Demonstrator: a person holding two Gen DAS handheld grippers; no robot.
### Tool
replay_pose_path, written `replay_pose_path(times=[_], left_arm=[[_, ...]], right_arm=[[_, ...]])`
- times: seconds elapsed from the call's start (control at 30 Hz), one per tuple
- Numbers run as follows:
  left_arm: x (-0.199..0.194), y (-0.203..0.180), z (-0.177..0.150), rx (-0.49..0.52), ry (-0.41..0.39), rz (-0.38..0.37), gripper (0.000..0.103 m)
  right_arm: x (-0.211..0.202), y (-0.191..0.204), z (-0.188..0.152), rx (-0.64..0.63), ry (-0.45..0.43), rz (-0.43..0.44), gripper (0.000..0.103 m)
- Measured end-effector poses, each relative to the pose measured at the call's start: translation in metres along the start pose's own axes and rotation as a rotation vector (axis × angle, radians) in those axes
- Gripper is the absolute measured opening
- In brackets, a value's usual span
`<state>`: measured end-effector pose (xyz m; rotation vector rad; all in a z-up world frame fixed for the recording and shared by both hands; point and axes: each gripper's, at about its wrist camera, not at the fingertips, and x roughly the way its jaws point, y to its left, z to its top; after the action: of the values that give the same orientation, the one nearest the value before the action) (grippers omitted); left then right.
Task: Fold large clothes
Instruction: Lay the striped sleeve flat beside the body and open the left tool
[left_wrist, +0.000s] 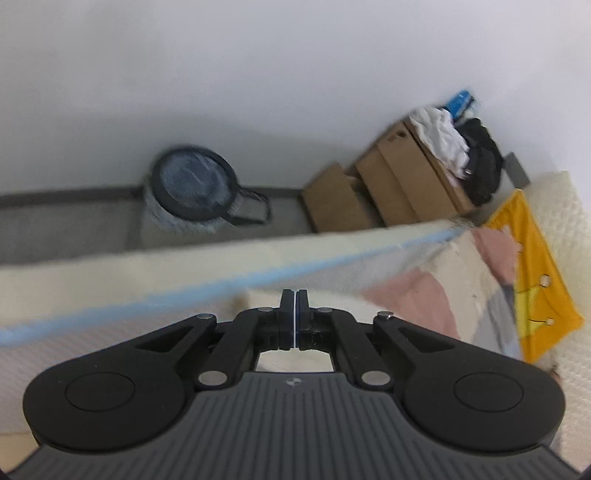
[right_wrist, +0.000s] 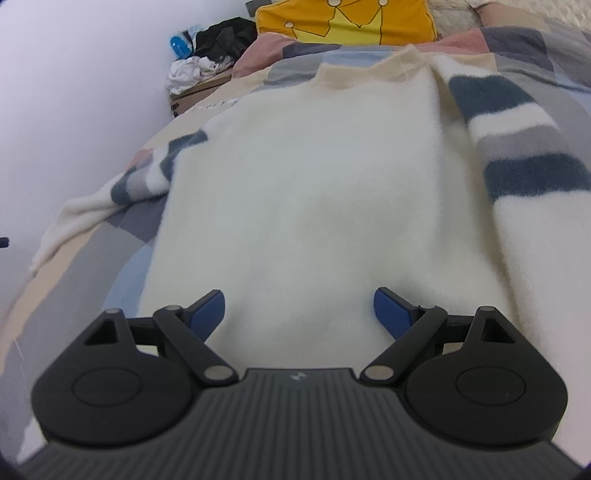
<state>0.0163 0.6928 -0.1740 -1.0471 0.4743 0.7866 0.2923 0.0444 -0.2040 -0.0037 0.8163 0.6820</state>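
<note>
Found flat on the patchwork quilt (right_wrist: 92, 251) in the right wrist view: the cream sweater (right_wrist: 295, 177), collar toward 12 o'clock, striped sleeves thrown out at 9 o'clock (right_wrist: 140, 181) and 2 o'clock (right_wrist: 517, 147). Just over its lower body, the right gripper (right_wrist: 299, 306), blue pads spread wide, pinching nothing. In the left wrist view, the left gripper (left_wrist: 294, 306) pressed fully together above cream cloth with a pale blue line (left_wrist: 147, 280) running from 8 to 2 o'clock; whether pinching any edge, impossible to tell. Likely troubles from here: closing on the fluffy top layer alone and leaving the back layer behind; dragging the quilt up along with the knit; trapping a bunched sleeve under the fold; losing a thin pinch and ending with a crooked fold. As for writing: dark print on the cardboard boxes (left_wrist: 399, 184) at 2 o'clock, too blurred to read; a small emblem (right_wrist: 295, 377) on the gripper body, no legible letters; only a crown drawing on the yellow cushion (right_wrist: 347, 22).
</note>
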Motion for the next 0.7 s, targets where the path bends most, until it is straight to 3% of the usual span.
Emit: replay_pose_path(times=[0.13,0.3,0.37,0.57,0.7], left_arm=[[0.03,-0.001,-0.02,-0.018,0.032,-0.052,0.001],[0.074,-0.011,-0.041,0.07,0.073,0.118,0.001],[0.082,-0.013,-0.047,0.109,0.057,0.14,0.001],[0.069,-0.04,-0.054,0.228,0.051,0.178,0.002],[0.033,-0.058,-0.068,0.219,0.061,0.109,0.019]], right_arm=[[0.004,0.005,-0.003,-0.059,0.006,-0.024,0.092],[0.006,0.005,-0.002,-0.075,0.004,-0.03,0.092],[0.008,0.006,-0.002,-0.079,0.008,-0.031,0.092],[0.01,0.006,0.0,-0.081,0.007,-0.027,0.092],[0.006,0.002,0.003,-0.048,0.001,-0.007,0.09]])
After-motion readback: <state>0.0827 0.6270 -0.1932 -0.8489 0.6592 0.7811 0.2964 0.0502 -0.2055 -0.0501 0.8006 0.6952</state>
